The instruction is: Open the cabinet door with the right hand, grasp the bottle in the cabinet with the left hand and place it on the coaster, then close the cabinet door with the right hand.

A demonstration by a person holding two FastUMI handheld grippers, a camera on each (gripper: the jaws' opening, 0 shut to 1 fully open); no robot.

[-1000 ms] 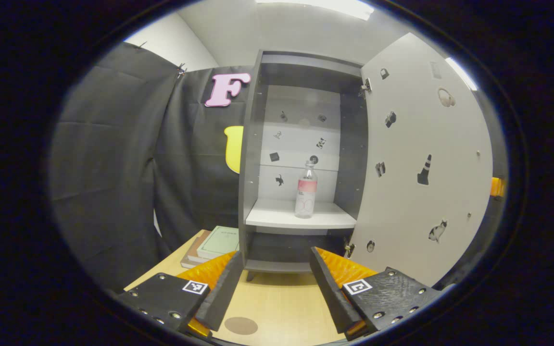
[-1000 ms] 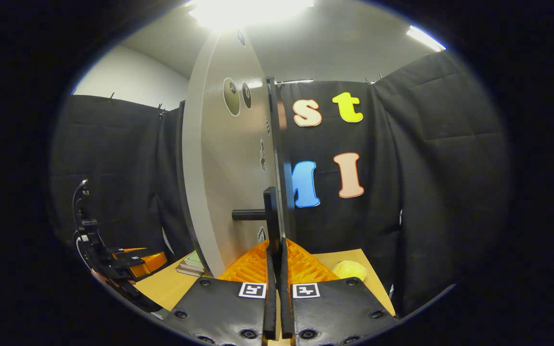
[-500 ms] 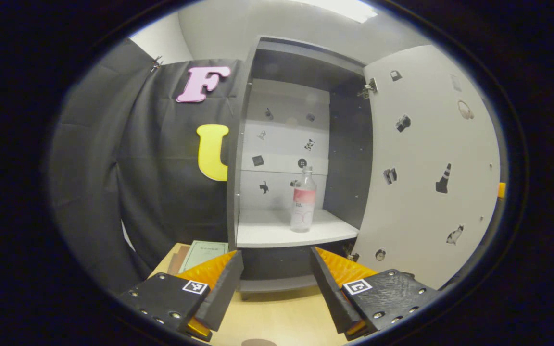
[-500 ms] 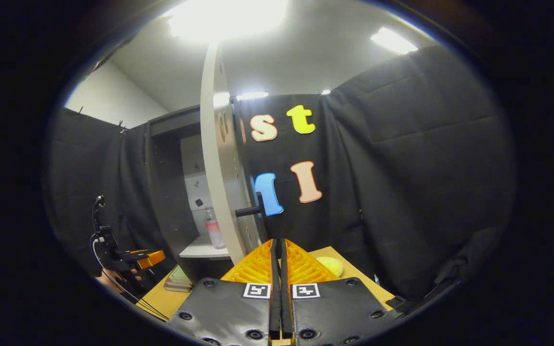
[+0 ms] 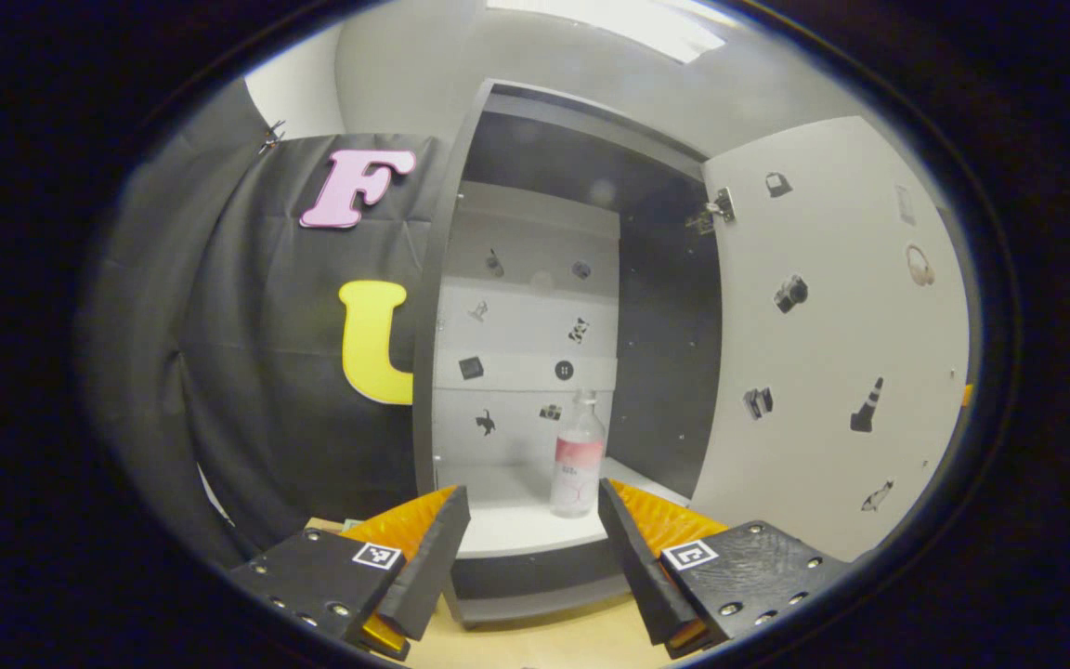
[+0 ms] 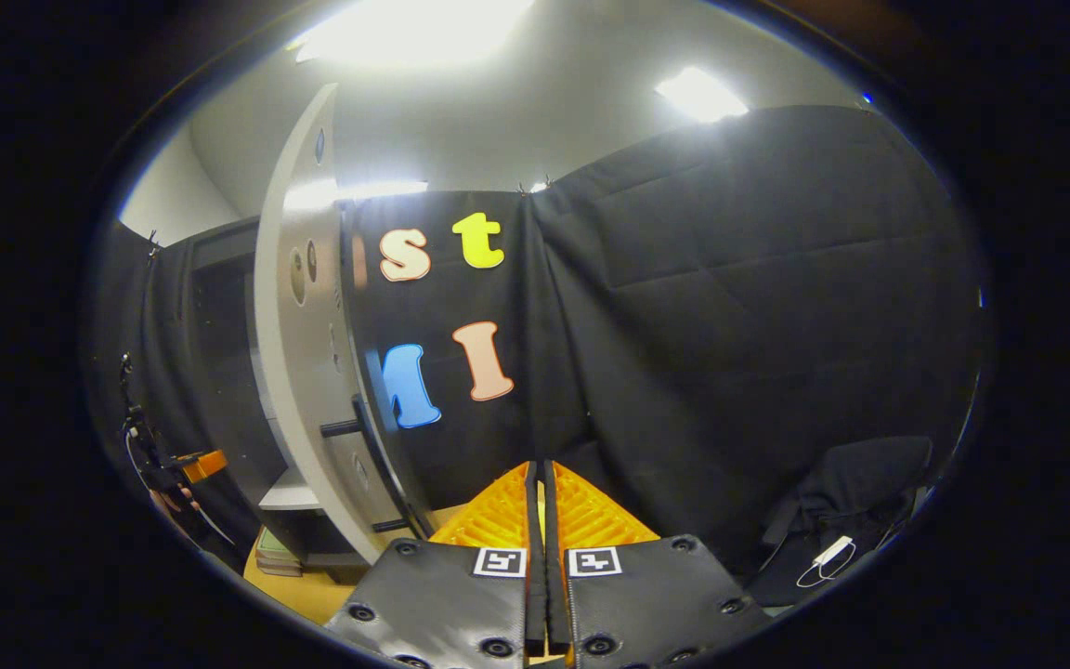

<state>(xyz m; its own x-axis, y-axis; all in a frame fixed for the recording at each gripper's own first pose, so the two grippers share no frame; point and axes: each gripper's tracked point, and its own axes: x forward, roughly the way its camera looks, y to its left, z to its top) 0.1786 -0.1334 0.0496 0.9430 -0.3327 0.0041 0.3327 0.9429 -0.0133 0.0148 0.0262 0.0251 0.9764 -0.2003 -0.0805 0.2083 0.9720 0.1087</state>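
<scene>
In the left gripper view, the left tongs [image 5: 528,531] are gaping wide and have been climbing toward the cabinet [image 5: 535,353]; the bottle [image 5: 577,458] is standing upright on the shelf [image 5: 507,525], now sitting between the fingertips but farther in, untouched. The door [image 5: 832,353] is standing fully open. In the right gripper view, the right tongs [image 6: 540,557] are pressed together, empty, having left the handle [image 6: 363,432] and backed away. The reach for the bottle looks underway.
</scene>
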